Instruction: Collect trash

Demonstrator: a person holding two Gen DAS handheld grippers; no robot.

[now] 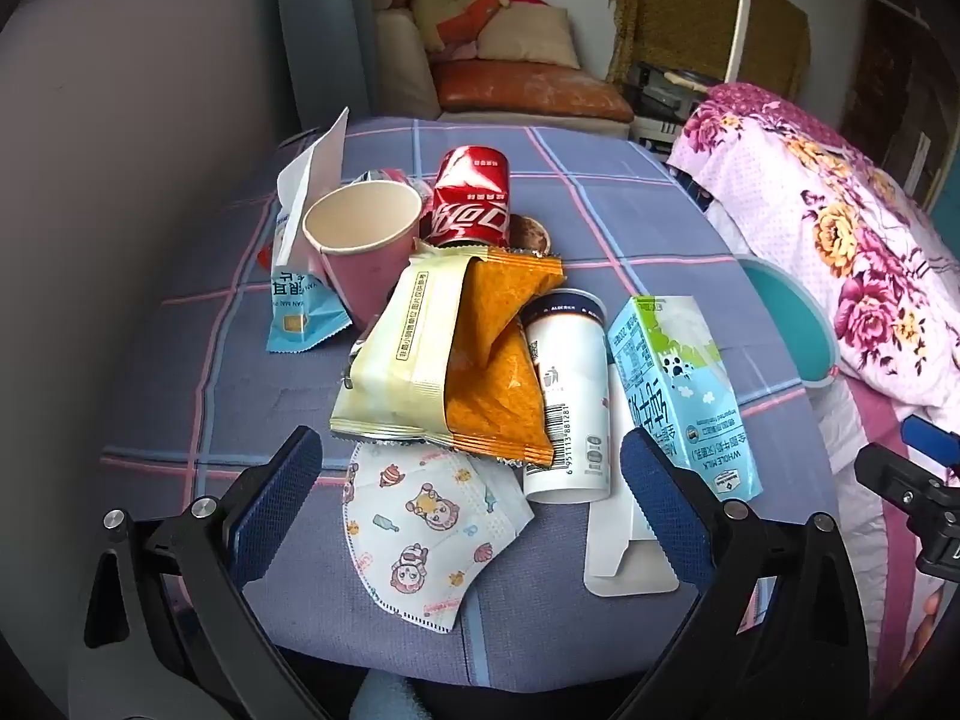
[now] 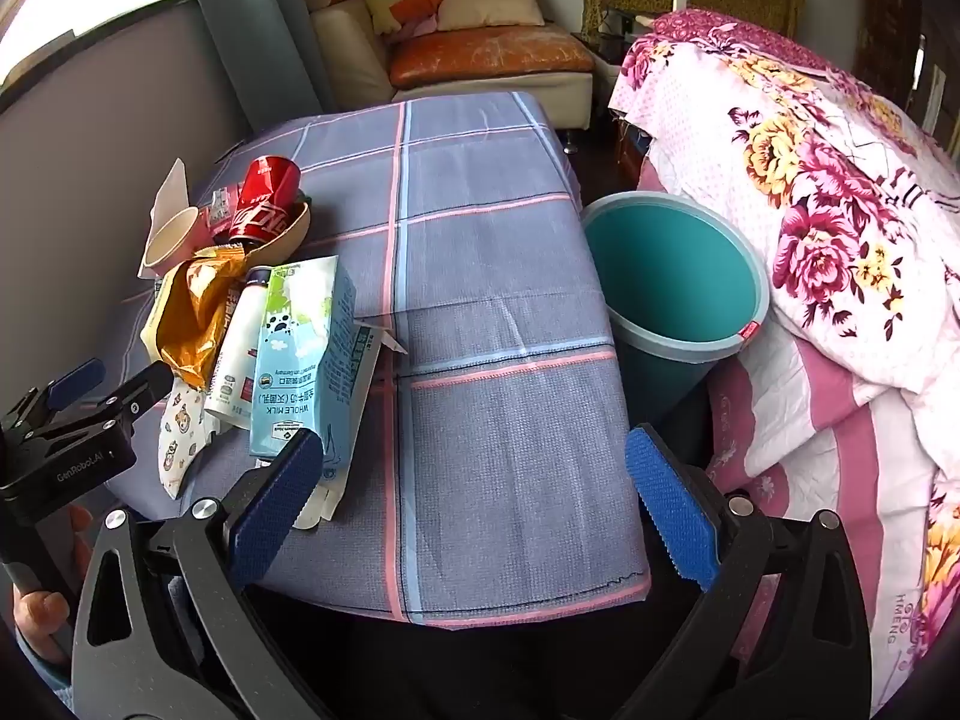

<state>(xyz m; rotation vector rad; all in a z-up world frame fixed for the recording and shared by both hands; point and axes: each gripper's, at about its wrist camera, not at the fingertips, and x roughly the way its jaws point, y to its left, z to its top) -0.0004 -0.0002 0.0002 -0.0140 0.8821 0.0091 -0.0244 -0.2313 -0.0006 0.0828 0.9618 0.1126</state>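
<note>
A heap of trash lies on the checked table (image 1: 630,222): a red cola can (image 1: 471,198), a pink paper cup (image 1: 366,240), a cream and orange snack wrapper (image 1: 456,354), a white bottle (image 1: 567,396), a blue milk carton (image 1: 678,384), a printed face mask (image 1: 426,528) and a blue packet (image 1: 300,300). My left gripper (image 1: 474,510) is open, empty, just before the mask. My right gripper (image 2: 474,504) is open and empty over the bare cloth (image 2: 480,300), right of the carton (image 2: 300,354). A teal bin (image 2: 672,276) stands right of the table.
A flowered quilt (image 2: 810,192) lies on a bed right of the bin. A sofa with cushions (image 2: 480,48) stands behind the table. A grey wall (image 1: 150,120) runs along the left. A white card (image 1: 624,552) lies by the carton.
</note>
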